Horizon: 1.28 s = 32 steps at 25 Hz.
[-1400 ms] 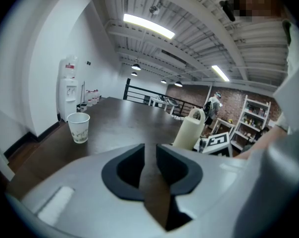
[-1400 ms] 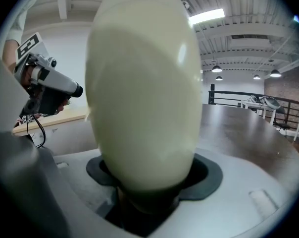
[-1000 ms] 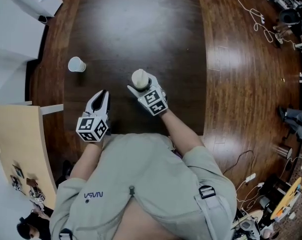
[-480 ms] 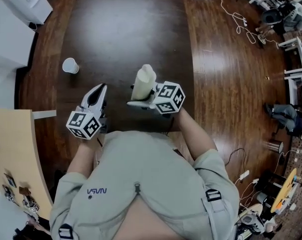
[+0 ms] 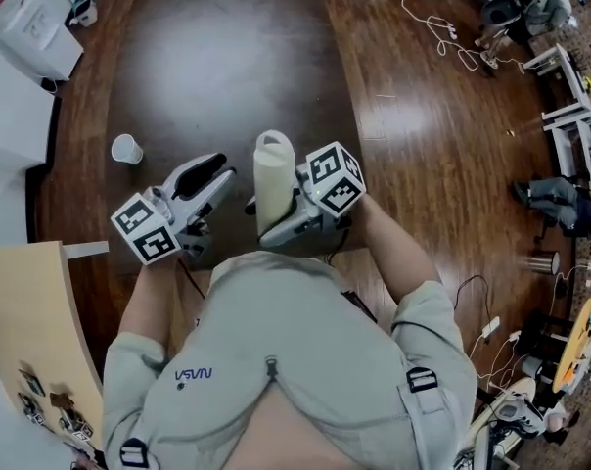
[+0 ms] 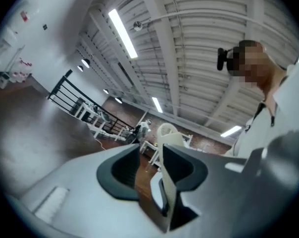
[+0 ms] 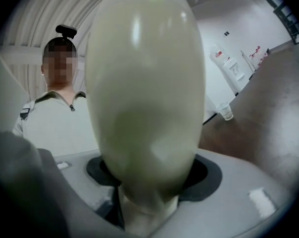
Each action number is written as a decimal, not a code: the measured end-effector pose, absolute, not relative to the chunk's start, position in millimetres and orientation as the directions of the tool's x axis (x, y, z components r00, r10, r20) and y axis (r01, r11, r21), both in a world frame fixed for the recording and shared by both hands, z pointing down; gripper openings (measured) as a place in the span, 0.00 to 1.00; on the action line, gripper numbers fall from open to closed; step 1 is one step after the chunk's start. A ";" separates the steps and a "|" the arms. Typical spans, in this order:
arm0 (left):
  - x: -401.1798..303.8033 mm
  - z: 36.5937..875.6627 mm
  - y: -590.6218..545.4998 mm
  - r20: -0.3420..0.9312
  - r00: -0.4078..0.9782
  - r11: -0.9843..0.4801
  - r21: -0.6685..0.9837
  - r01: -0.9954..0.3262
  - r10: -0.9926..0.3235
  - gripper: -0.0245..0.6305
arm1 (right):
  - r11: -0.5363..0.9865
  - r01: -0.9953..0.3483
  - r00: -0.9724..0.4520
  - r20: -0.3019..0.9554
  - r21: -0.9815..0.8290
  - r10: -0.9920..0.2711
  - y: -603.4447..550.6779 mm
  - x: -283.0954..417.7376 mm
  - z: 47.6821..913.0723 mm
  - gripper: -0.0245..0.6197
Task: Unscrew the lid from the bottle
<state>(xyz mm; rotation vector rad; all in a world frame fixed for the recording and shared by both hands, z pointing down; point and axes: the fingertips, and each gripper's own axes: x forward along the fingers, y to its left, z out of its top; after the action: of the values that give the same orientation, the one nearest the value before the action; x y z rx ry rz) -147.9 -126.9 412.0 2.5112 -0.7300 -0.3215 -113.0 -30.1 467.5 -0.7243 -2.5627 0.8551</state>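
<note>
A cream plastic bottle point(image 5: 274, 179) is held up off the dark table point(image 5: 227, 57), close to the person's chest. My right gripper point(image 5: 263, 225) is shut on its lower part, and in the right gripper view the bottle point(image 7: 147, 93) fills the frame above the right gripper point(image 7: 149, 205). My left gripper point(image 5: 220, 171) is just left of the bottle and points at it without touching it. Its jaws have just been opening and stand slightly apart with nothing between them. In the left gripper view the bottle point(image 6: 168, 133) shows beyond the left gripper point(image 6: 150, 151).
A small white paper cup point(image 5: 126, 149) stands on the table to the far left, also seen as the cup point(image 7: 225, 111). A light wooden board point(image 5: 31, 302) lies at the left edge. Cables and furniture are on the floor point(image 5: 452, 116) to the right.
Both grippers have risen. The right one lifted the bottle off the table and tipped it. The left gripper swung toward the bottle, and its jaws parted.
</note>
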 end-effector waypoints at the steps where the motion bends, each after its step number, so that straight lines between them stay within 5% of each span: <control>1: -141.4 404.3 -125.9 -0.107 0.853 -0.754 0.533 -0.384 -0.510 0.28 | 0.667 0.374 -0.798 0.142 -0.645 0.586 -27.0 -111.0 464.8 0.51; 7: -113.0 379.6 -121.2 -0.211 0.929 -0.802 0.583 -0.129 -0.304 0.41 | 0.567 0.450 -0.720 0.095 -0.690 0.687 -14.0 -99.2 457.1 0.51; 20: -84.3 372.5 -111.5 -0.271 0.958 -0.818 0.569 0.082 -0.093 0.57 | 0.471 0.512 -0.578 0.117 -0.718 0.808 8.1 -100.4 458.5 0.51; 23: -84.6 374.0 -113.3 -0.265 0.959 -0.818 0.570 0.076 -0.095 0.48 | 0.475 0.510 -0.566 0.136 -0.718 0.813 9.0 -101.9 461.9 0.51; 32: -87.9 381.2 -128.8 -0.158 0.960 -0.838 0.534 -0.115 -0.232 0.51 | 0.626 0.413 -0.647 0.271 -0.662 0.713 -17.0 -110.5 482.8 0.51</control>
<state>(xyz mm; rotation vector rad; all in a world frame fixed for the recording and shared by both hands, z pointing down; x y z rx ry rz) -87.9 -128.8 381.2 2.5663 -0.2457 -0.2933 -110.5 -17.0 482.8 -0.8825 -2.3291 0.7667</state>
